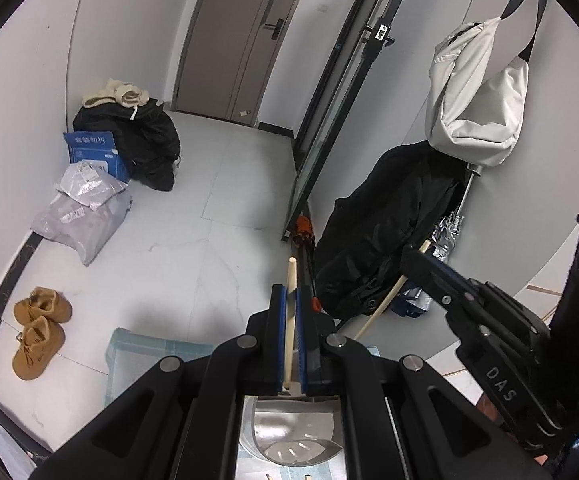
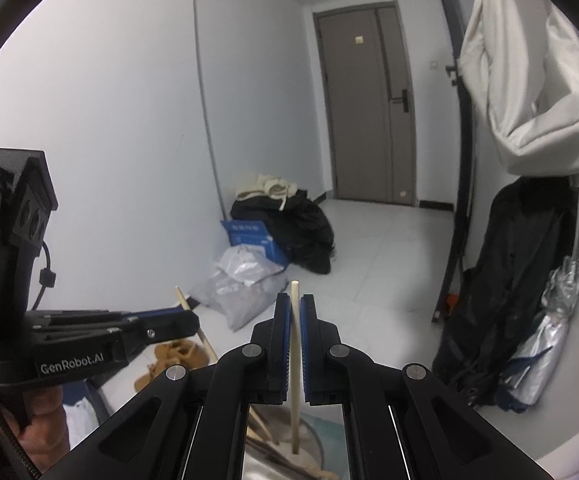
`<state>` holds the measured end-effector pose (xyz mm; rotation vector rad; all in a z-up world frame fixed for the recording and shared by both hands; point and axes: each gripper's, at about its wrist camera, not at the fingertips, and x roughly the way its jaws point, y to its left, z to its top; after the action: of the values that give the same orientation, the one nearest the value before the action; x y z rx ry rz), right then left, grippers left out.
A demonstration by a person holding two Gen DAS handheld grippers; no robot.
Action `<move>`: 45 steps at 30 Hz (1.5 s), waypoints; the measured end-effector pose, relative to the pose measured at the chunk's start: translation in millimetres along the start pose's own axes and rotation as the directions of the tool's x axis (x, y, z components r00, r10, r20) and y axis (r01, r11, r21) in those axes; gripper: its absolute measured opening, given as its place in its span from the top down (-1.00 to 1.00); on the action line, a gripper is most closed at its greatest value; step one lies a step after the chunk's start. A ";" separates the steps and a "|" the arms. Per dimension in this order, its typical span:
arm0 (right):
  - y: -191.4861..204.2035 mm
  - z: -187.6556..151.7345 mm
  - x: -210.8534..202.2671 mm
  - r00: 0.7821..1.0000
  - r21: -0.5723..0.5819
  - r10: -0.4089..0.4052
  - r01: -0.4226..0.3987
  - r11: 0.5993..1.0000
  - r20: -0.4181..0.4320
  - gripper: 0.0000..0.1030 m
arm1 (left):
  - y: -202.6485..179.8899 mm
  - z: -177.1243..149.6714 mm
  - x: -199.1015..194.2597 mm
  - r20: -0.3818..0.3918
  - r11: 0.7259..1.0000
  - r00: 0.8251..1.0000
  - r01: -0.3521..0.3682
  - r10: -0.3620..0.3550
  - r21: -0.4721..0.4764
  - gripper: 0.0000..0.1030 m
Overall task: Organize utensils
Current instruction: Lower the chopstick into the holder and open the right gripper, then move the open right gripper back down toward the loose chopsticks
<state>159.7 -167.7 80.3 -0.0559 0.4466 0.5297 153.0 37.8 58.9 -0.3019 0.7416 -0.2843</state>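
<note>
the left gripper (image 1: 289, 308) is found clamped on a pale wooden chopstick (image 1: 290, 280), its blue pads pressed flat to either side of the shaft. the right gripper (image 2: 295, 312) is likewise closed on a second chopstick (image 2: 295, 296). both sticks are carried clear of any surface, tips projecting just beyond the fingers. below each gripper a metal utensil holder (image 1: 289, 432) is partly seen, with further wooden sticks visible in it from the right wrist view; its full outline is hidden.

handling, as judged: each stick is light, stiff and thin, with a smooth surface liable to pivot or slide between the pads. a hold near mid-length, square across the shaft, is considered soundest; the present grips appear well up the shaft.

surroundings: a checked cloth (image 1: 129, 348) lies under the holder. on the floor beyond, tan boots (image 1: 39, 332), grey parcels (image 1: 85, 216), a blue box (image 1: 93, 154) and dark clothing (image 1: 145, 140) are noted, well apart from the work. a hanging black coat (image 1: 385, 224) and a pale bag (image 1: 477, 96) stand to the right side. nothing is seen obstructing the holder except the other gripper close alongside.
</note>
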 end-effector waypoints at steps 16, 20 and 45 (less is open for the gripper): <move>-17.7 -49.5 21.0 0.989 0.136 0.016 0.005 0.991 -0.150 0.91 | -2.0 -23.1 21.4 -0.095 0.999 0.995 -0.005 0.008 0.035 0.97; -20.4 -56.1 11.6 0.990 0.179 -0.007 0.032 0.983 -0.139 0.86 | -3.6 -25.8 17.0 -0.108 0.999 0.993 -0.036 0.041 0.041 0.66; 12.1 -137.3 -137.3 0.979 0.274 -0.201 0.191 0.943 0.010 -0.25 | -20.8 -103.0 -56.6 0.024 0.986 0.986 -0.164 0.164 -0.002 -0.43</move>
<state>-6.5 -245.3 15.6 0.1723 0.4672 0.2691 38.5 21.7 29.4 -0.2418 0.7376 -0.1245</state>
